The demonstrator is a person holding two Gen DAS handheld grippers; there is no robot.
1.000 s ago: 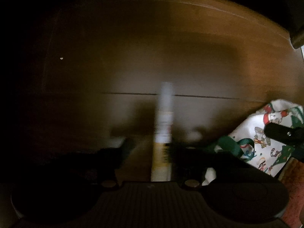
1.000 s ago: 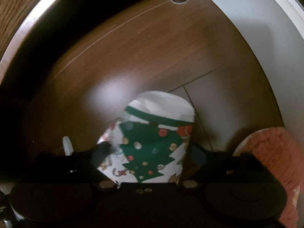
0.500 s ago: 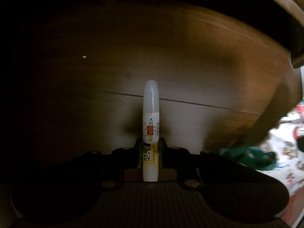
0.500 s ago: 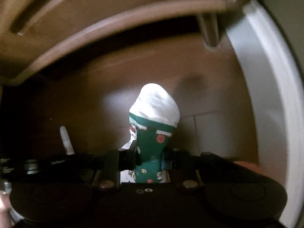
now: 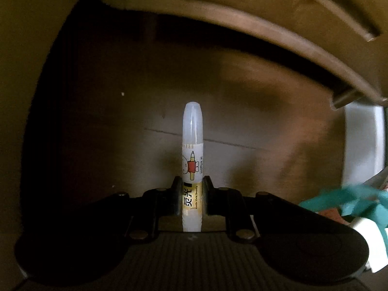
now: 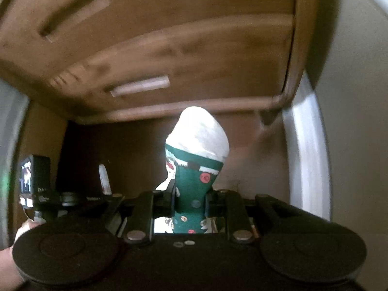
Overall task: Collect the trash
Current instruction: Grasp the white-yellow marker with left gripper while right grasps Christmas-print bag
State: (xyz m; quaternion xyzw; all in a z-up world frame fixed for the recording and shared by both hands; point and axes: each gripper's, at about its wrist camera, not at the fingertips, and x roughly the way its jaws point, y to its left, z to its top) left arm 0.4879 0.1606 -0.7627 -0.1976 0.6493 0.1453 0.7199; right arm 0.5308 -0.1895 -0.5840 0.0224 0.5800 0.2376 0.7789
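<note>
Left gripper [image 5: 192, 194]: my jaws are closed tight on a white marker pen [image 5: 192, 150], gripping it across the yellow band low on its barrel. The pen stands straight out along the fingers, frosted cap end farthest from me, cartoon label just above the pads. Below it lies dark wooden floor [image 5: 254, 121], a seam line running across behind the pen; the pen is clear of the floor. The underside of a brown wooden chair seat [image 5: 266, 7] arcs over the top of the left view. At the right edge, a blurred green and white sock [image 5: 344, 201] and a pale wall or baseboard [image 5: 361, 143].

Right gripper [image 6: 191, 202]: my jaws are pinched on that Christmas sock [image 6: 197, 160], squeezing its green patterned middle narrow between the pads. The white toe bulges beyond the fingertips; more printed fabric bunches behind the pads. The sock hangs off the floor. The seat underside [image 6: 169, 36] fills the upper half of this view. At left, the pen's tip [image 6: 104, 179] pokes up beside the other gripper's camera [image 6: 34, 177], with fingers of a hand [image 6: 9, 262] at the lower edge.
</note>
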